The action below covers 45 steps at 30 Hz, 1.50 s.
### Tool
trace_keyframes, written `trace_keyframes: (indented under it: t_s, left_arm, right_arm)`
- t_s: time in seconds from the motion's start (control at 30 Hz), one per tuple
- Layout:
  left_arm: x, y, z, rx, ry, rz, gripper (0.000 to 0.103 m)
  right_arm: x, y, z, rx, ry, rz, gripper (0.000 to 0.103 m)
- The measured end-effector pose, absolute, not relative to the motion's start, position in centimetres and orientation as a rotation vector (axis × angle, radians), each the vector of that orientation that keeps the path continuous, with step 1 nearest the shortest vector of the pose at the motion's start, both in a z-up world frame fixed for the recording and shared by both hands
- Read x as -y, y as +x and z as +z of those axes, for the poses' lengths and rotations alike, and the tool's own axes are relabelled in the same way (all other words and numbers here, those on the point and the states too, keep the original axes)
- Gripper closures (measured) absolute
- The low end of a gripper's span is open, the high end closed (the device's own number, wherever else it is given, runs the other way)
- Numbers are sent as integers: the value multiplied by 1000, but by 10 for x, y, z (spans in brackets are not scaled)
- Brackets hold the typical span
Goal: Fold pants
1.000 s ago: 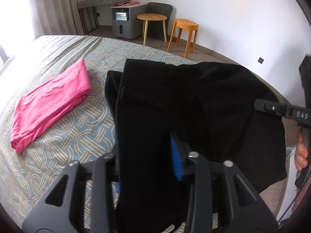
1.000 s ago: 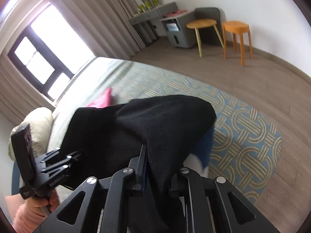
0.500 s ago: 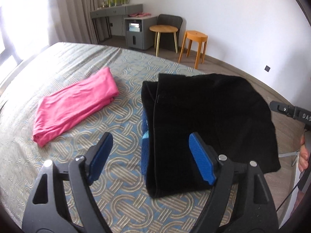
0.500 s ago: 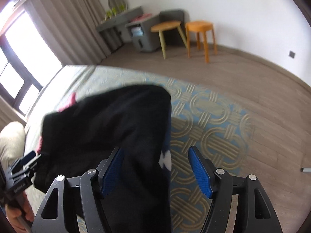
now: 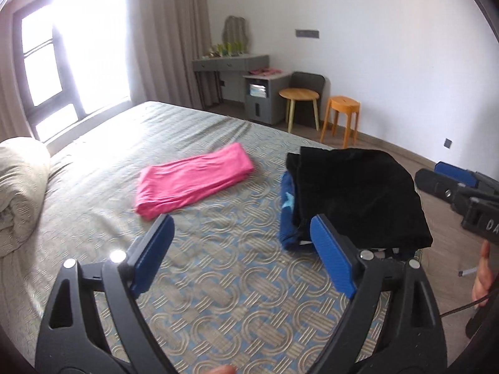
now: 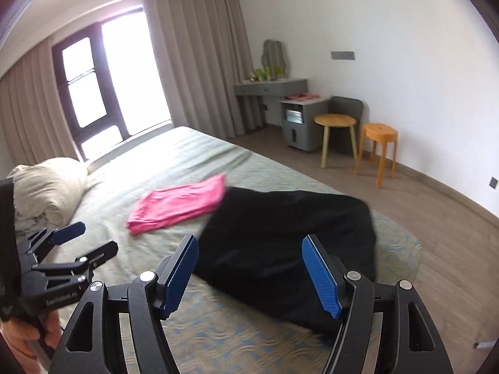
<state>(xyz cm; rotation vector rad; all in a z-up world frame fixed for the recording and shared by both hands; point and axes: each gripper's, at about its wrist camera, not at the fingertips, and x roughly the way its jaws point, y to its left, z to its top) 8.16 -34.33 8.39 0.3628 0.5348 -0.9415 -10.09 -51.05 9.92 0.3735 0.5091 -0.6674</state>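
Bed (image 5: 218, 280) holds folded black pants (image 6: 290, 240), pink garment (image 5: 193, 184); both claws wide open, empty.

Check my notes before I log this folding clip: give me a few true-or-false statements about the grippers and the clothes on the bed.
1. The left gripper is open and holds nothing. True.
2. The right gripper is clamped on the black pants. False: it is open, and the pants lie on the bed.
3. The pink garment lies folded on the bed. True.
4. The pink garment lies on top of the black pants. False: it lies beside them.
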Motion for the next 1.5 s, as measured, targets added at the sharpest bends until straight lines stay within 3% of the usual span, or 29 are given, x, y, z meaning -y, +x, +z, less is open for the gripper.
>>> trace_keyframes:
  t_s: [0.4,0.97,1.5]
  left_arm:
    - [274,81,69,-588,283,-927,14]
    - [315,23,67,-557,360,-1099,14]
    - [322,15,71,-554,377,-1120,14]
  right_arm:
    - [429,-80,92,-559,298,-790,27]
    - [446,-143,89,-548,375,-982,27]
    - [454,-151,82,-540,400,-1000,27]
